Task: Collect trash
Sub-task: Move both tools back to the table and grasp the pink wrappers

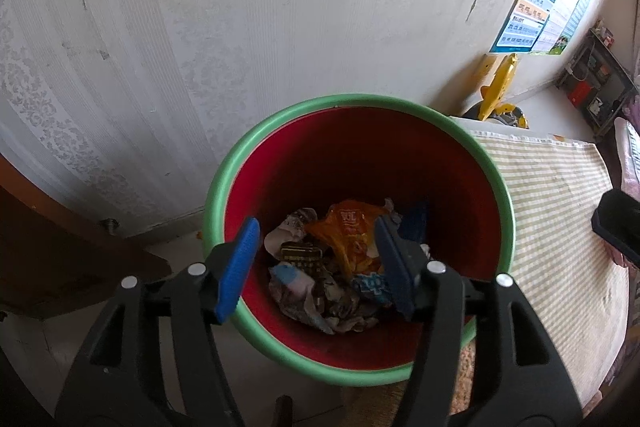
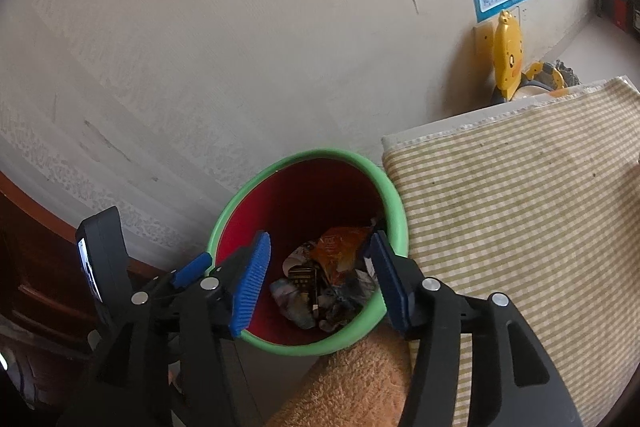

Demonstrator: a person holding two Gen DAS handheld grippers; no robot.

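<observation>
The trash [image 1: 332,267] is piled in the bottom of the red bin [image 1: 360,163] with a green rim: an orange wrapper [image 1: 352,227] on top of crumpled paper and other packets. The bin stands by the wall, right beside the checked cloth [image 2: 520,207]. Both the left gripper [image 1: 316,267] and the right gripper [image 2: 320,279] hang over it, jaws apart with nothing between them.

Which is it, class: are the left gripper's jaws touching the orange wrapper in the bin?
Apart. In the left wrist view, the left gripper hangs open above the bin, nothing between its jaws; the orange wrapper lies far below on the trash pile.
</observation>
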